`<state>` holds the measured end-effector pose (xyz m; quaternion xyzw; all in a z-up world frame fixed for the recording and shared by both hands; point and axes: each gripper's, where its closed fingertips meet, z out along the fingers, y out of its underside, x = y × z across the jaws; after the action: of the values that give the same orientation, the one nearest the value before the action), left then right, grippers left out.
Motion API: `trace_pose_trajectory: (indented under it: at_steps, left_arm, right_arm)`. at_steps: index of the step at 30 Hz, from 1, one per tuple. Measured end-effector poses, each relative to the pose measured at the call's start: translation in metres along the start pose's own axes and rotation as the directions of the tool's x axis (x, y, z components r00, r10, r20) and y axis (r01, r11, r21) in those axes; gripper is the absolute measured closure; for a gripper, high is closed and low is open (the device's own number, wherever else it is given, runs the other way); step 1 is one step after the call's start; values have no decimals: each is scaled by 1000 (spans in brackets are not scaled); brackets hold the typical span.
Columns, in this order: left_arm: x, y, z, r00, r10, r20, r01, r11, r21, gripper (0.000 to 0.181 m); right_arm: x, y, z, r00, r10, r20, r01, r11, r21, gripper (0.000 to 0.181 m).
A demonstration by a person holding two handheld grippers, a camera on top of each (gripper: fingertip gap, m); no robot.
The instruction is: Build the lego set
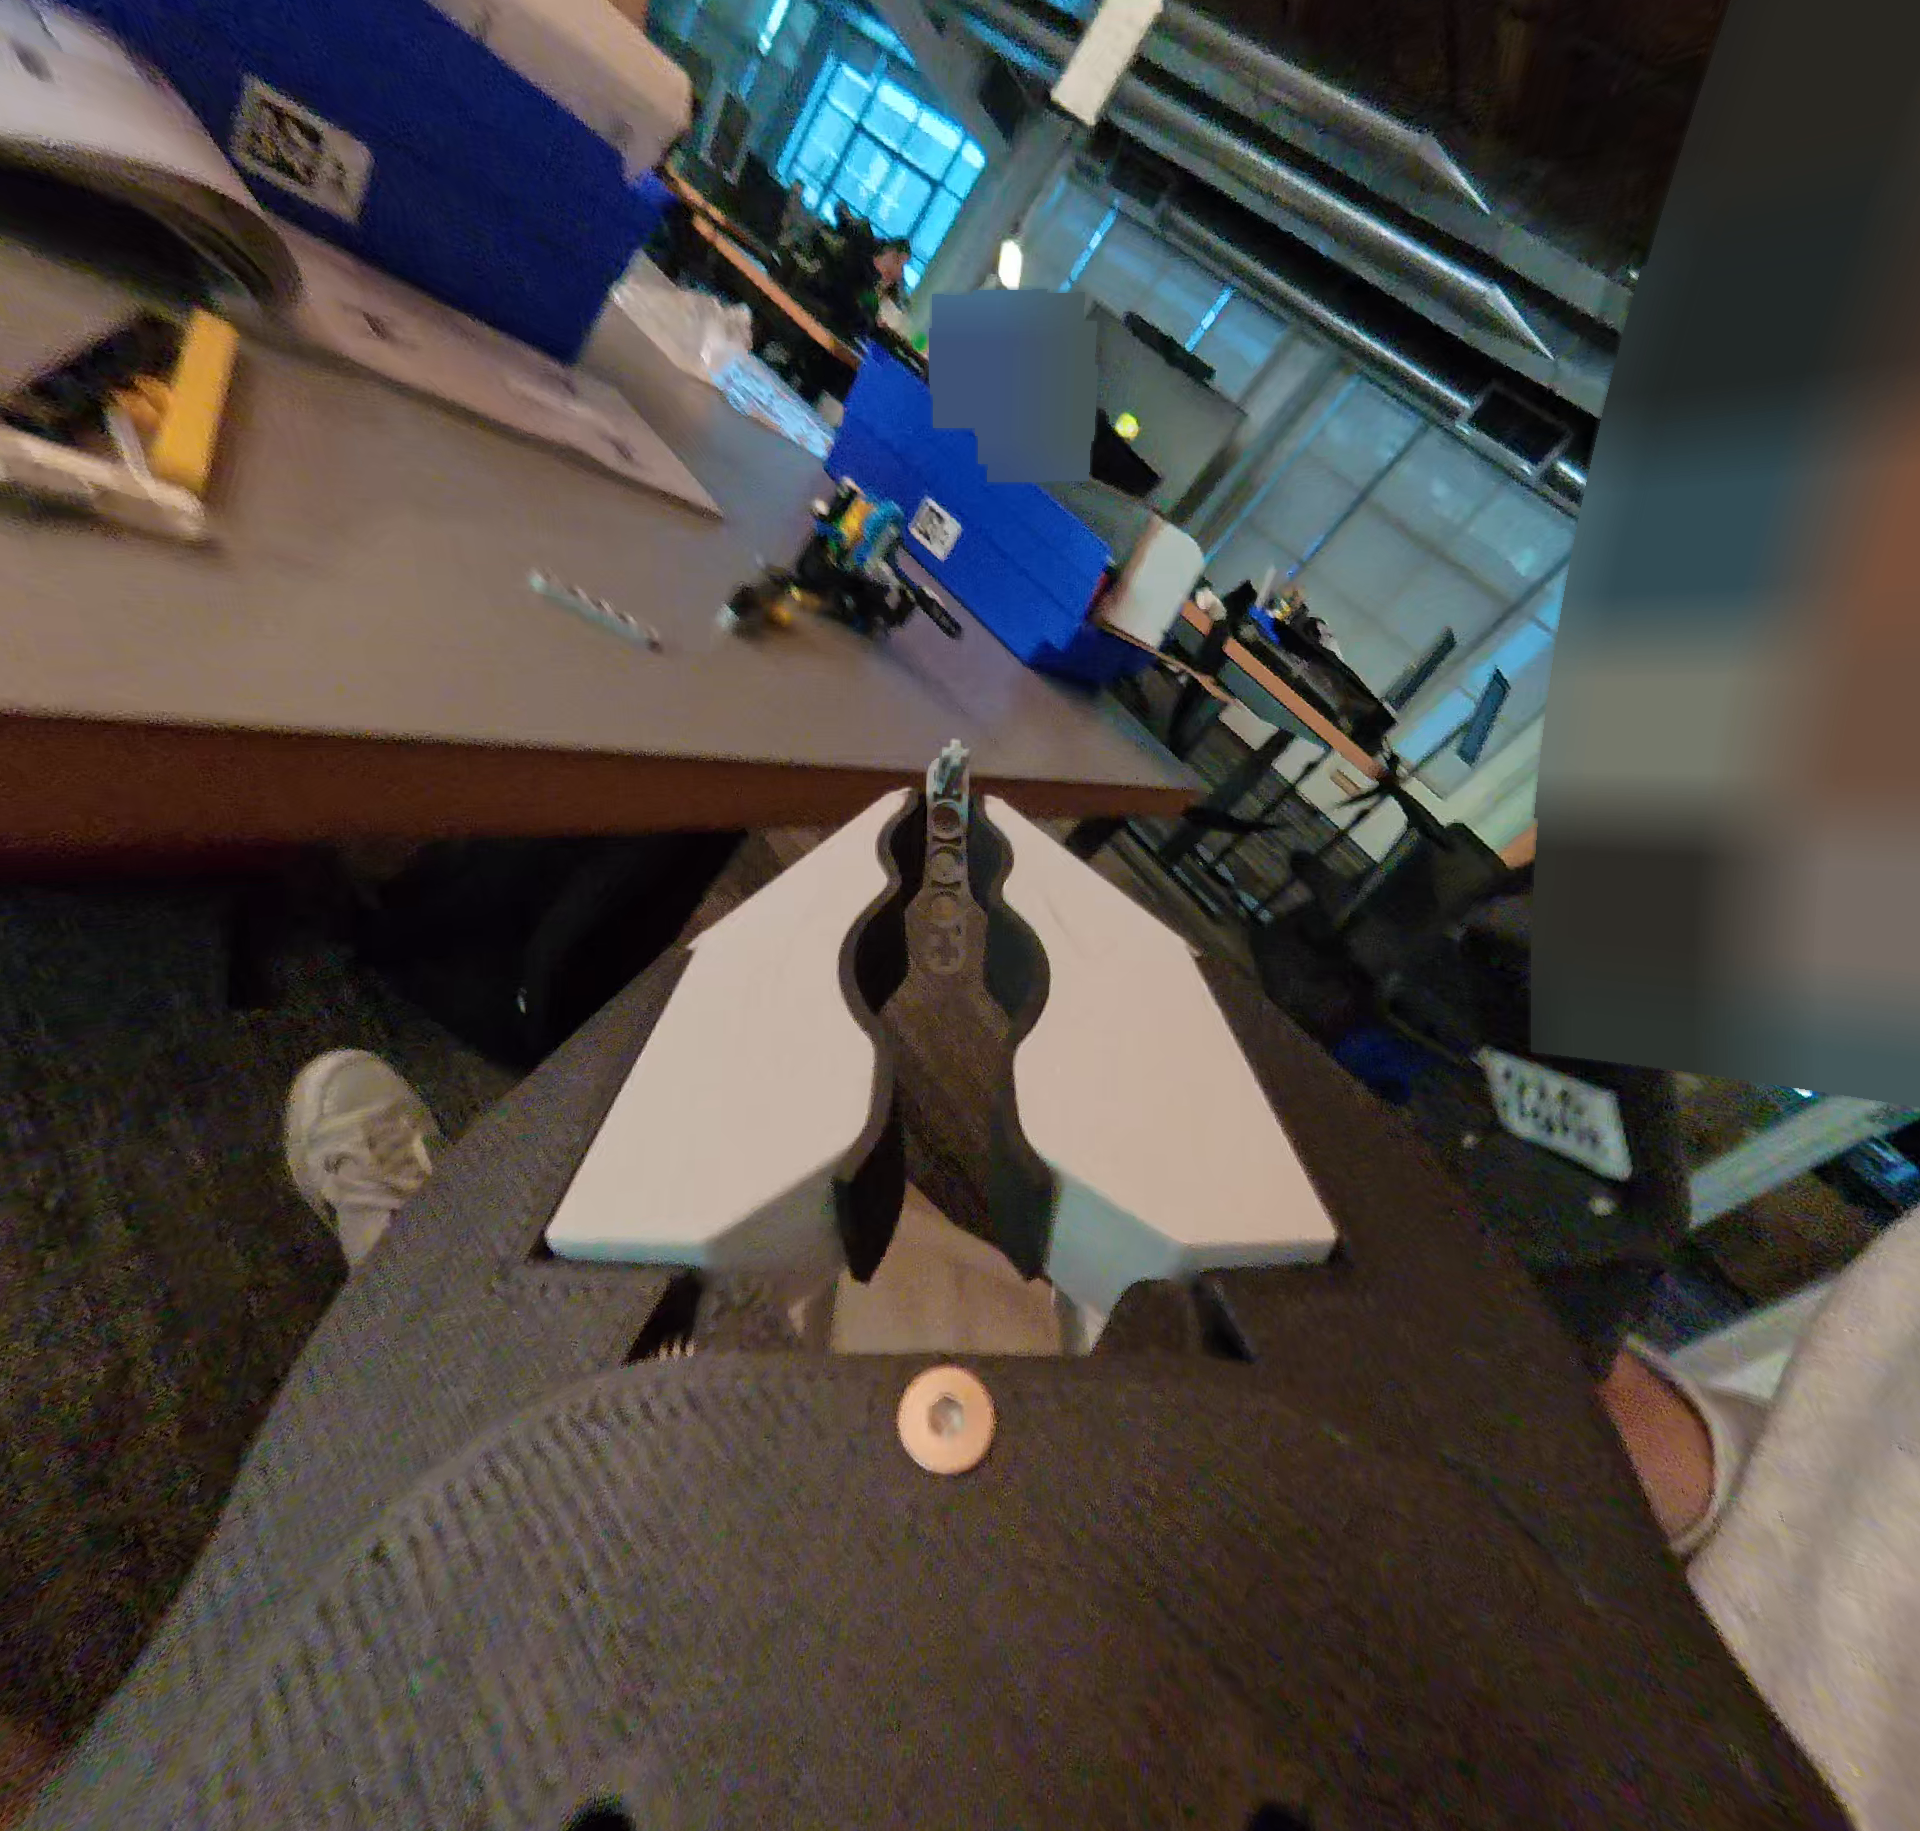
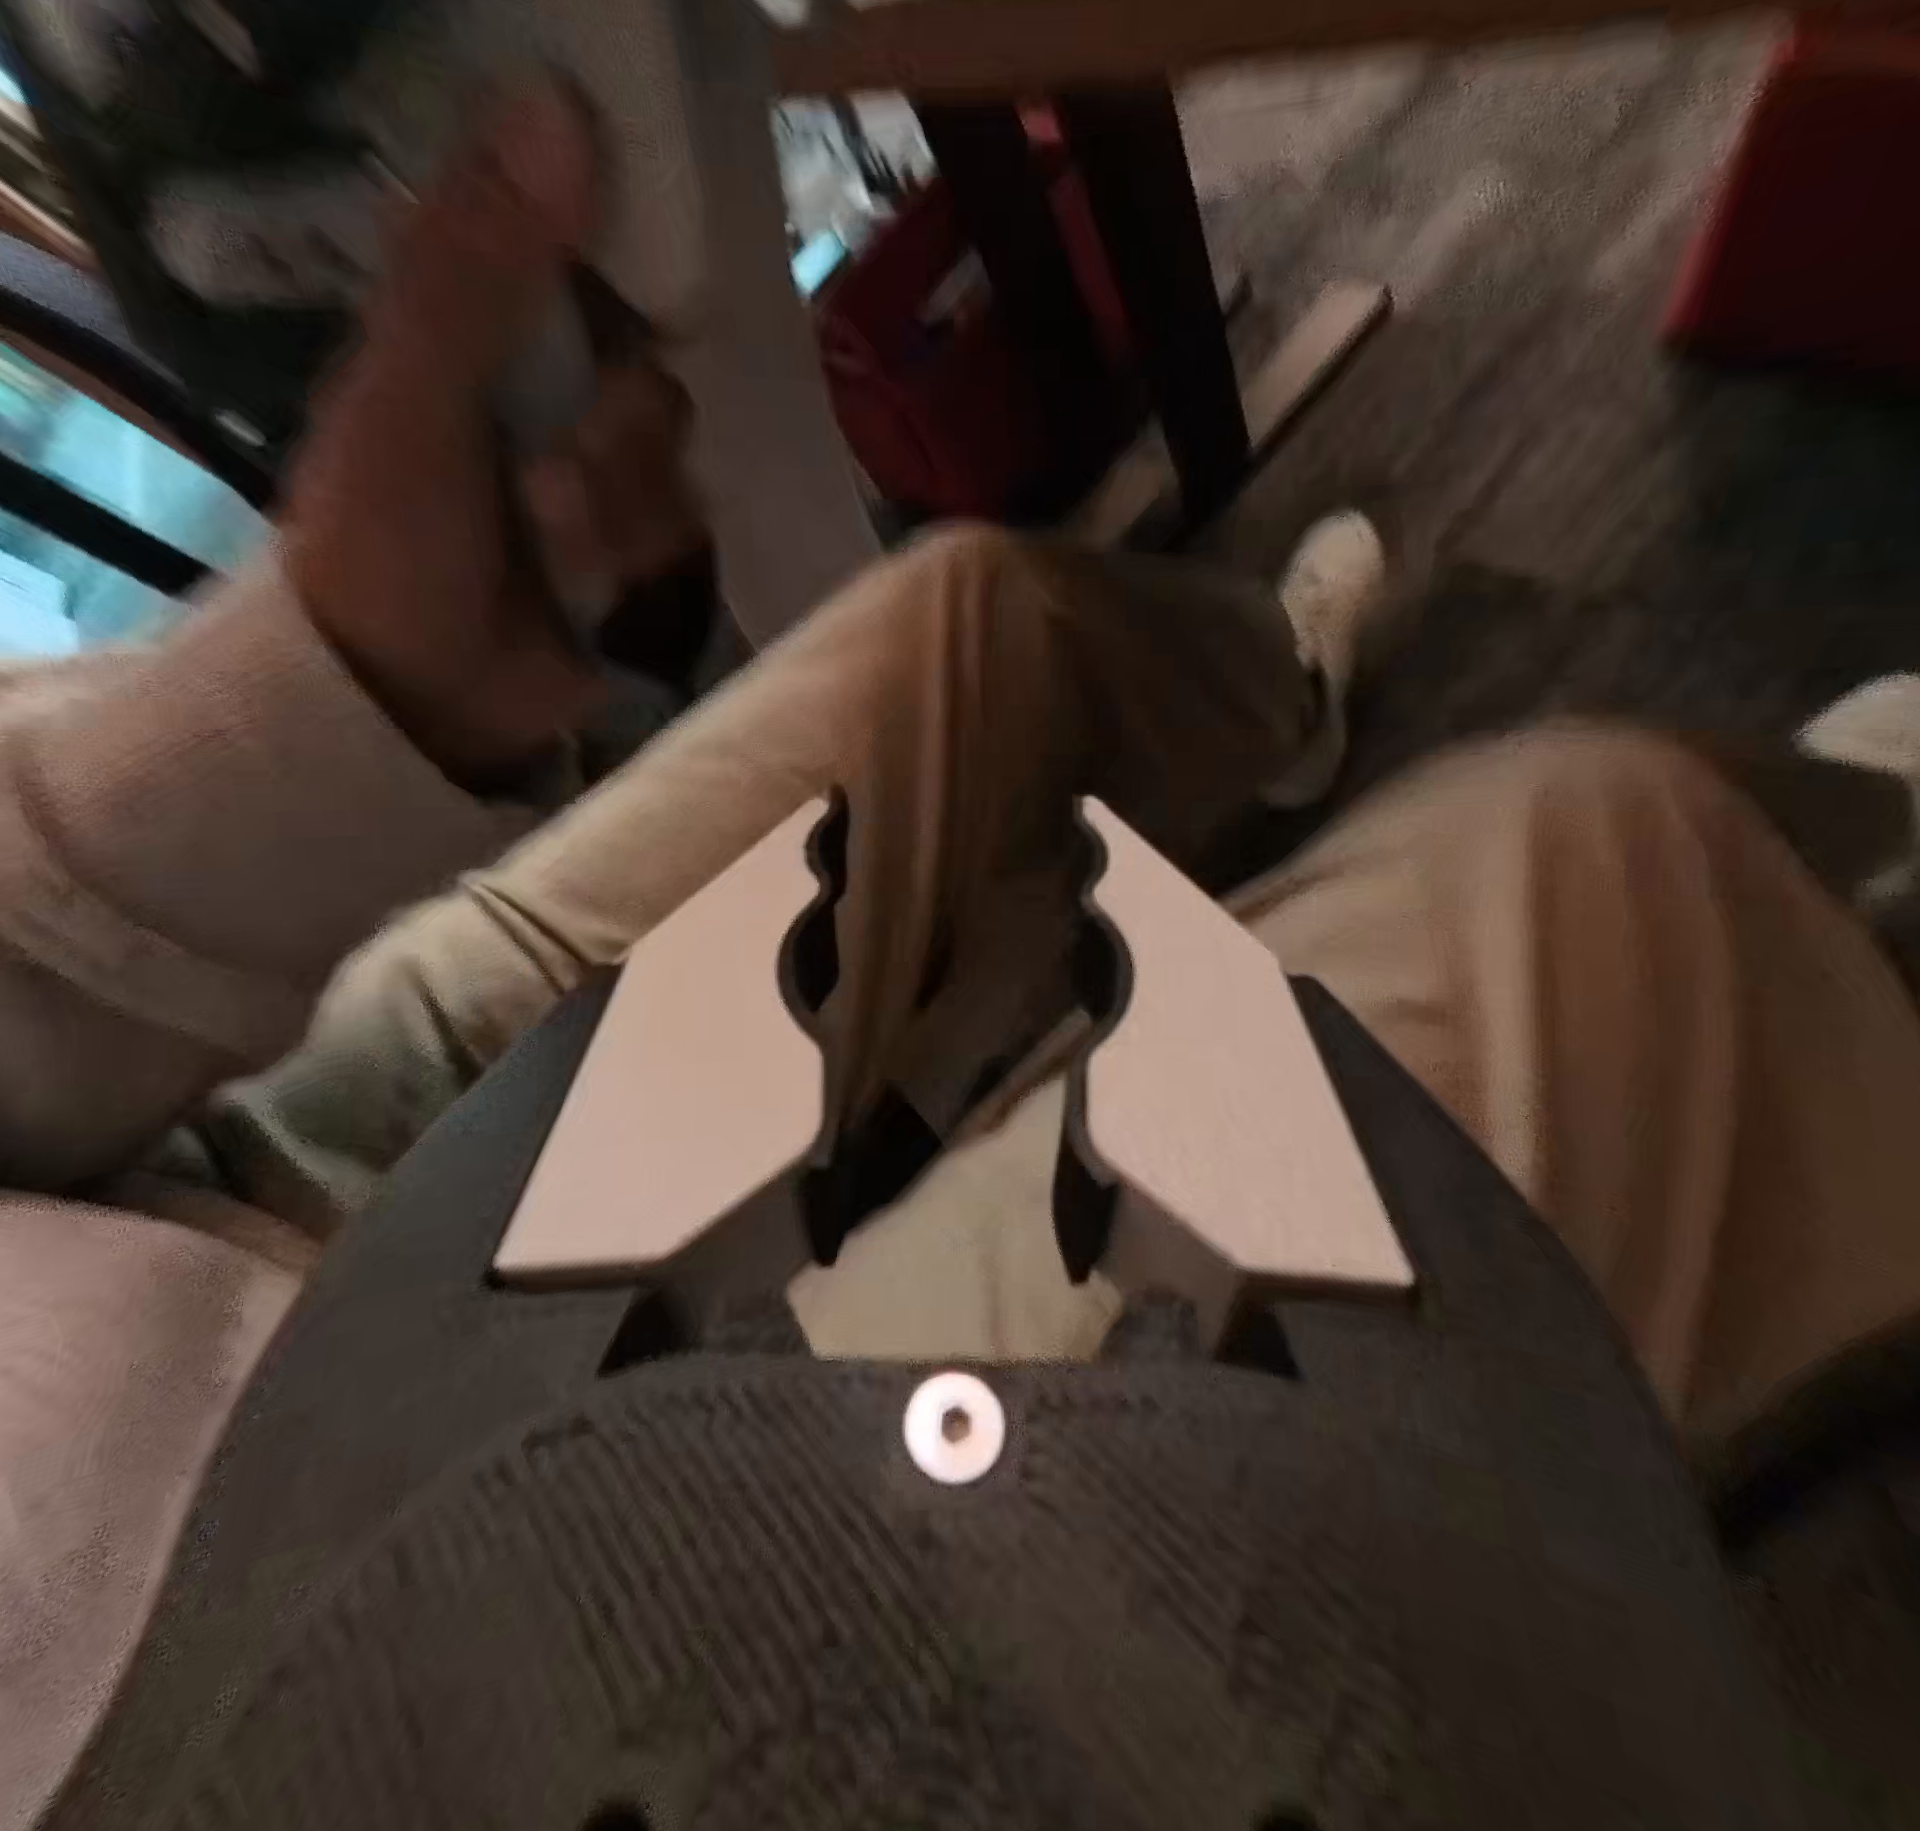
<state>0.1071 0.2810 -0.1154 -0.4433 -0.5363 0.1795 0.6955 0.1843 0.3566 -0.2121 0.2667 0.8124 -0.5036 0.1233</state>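
My left gripper (image 1: pixel 949 815) is shut on a dark grey lego beam with round holes (image 1: pixel 945 882), held below and in front of the table's front edge (image 1: pixel 520 779). A small light pin sticks up at the beam's tip. A partly built lego model (image 1: pixel 847 576) in black, yellow and blue stands on the grey table top, and a loose light grey beam (image 1: pixel 594 612) lies to its left. My right gripper (image 2: pixel 956 825) is open and empty, held low over the person's lap, pointing at a knee (image 2: pixel 987 638). The right wrist view is blurred.
Blue bins (image 1: pixel 416 140) (image 1: pixel 997 555) stand on the table, with a paper sheet (image 1: pixel 540 399) and an open box with yellow parts (image 1: pixel 156 410) at the left. A shoe (image 1: pixel 358 1147) rests on the carpet. In the right wrist view a hand (image 2: pixel 447 493), a red bag (image 2: pixel 935 347) and table legs show. One gripper's finger ends stand about 15 cm off the other's. From either gripper's tips it is about 30 cm to the partly built lego model (image 1: pixel 847 576).
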Motion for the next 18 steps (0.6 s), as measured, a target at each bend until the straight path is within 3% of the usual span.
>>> trace_pose_trajectory:
  at_steps: [3, 6, 10, 18]
  left_arm:
    - [-11, -18, 30, 999, 44, -6, -44, 999, 9, 177]
    - [-12, -33, 56, 995, 92, -44, -93, 996, -5, 177]
    - [-15, -50, 70, 988, 137, -70, -139, 990, -12, 177]
    - [-32, -108, 91, 978, 148, -144, -145, 989, 27, 177]
  right_arm:
    - [44, 17, 5, 998, 49, -45, -54, 993, -108, 142]
    - [50, -23, 3, 994, 104, 27, -104, 995, 6, 139]
    - [53, -77, 6, 1000, -31, 4, 30, 993, 114, 139]
    - [57, -138, 34, 987, -162, 1, 160, 973, 165, 140]
